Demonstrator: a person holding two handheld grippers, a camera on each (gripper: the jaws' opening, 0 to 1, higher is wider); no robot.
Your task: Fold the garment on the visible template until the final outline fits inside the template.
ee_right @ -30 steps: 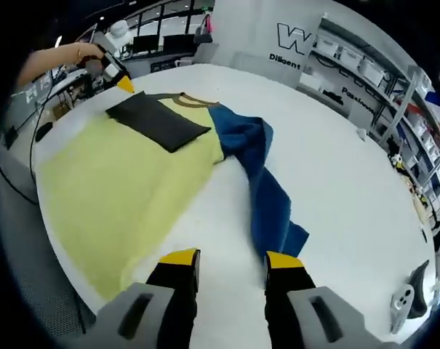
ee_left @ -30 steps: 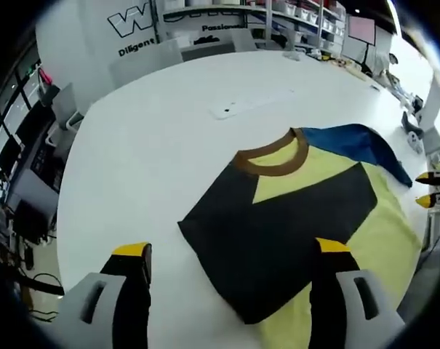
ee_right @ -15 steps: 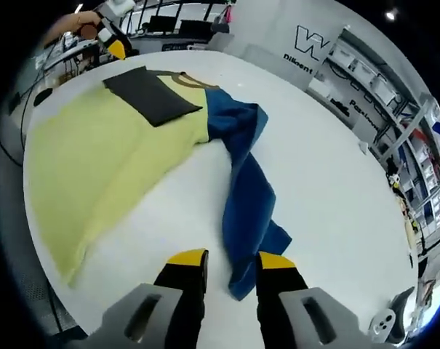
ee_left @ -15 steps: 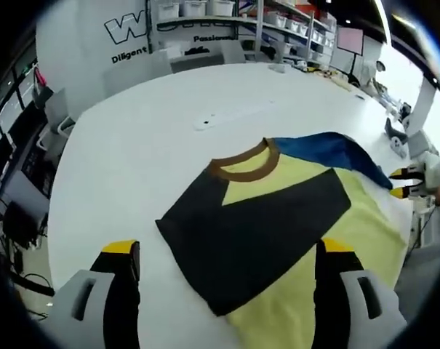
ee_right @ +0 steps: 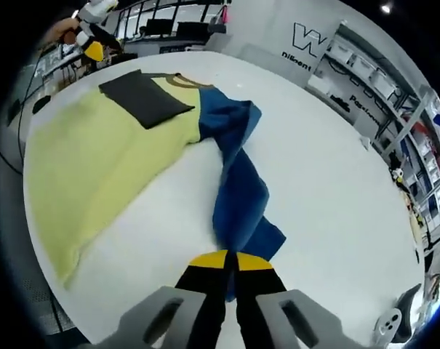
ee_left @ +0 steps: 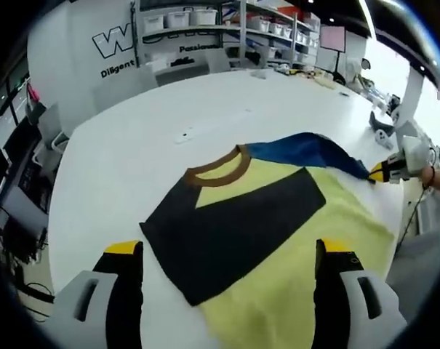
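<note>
In the left gripper view, dark monitors (ee_left: 5, 156) stand at the far left past the edge of the broad white table (ee_left: 125, 153). Behind the table a white wall carries a logo (ee_left: 121, 45), and shelving (ee_left: 212, 22) with white bins runs rightward. The garment (ee_left: 278, 240), a yellow shirt with a brown collar (ee_left: 218, 169), lies flat on the table; its black sleeve (ee_left: 230, 222) is folded across the chest and its blue sleeve (ee_left: 303, 151) stretches to the right. The left gripper (ee_left: 230, 251) hovers over the shirt with its jaws spread wide, gripping nothing. At the right edge the right gripper (ee_left: 380, 171) meets the tip of the blue sleeve, with a hand (ee_left: 434, 178) behind it.

In the right gripper view, the left gripper (ee_right: 92, 49) shows small at the upper left beyond the shirt. The yellow body (ee_right: 96, 156) spreads across the left half of the table (ee_right: 329, 189), the black sleeve (ee_right: 143, 98) on top. The blue sleeve (ee_right: 238, 189) trails down the middle to the right gripper (ee_right: 228, 258), whose yellow-tipped jaws are pinched together on the sleeve's end. Farther right, the logo wall (ee_right: 307, 40) and storage racks (ee_right: 380, 94) close off the room.
</note>
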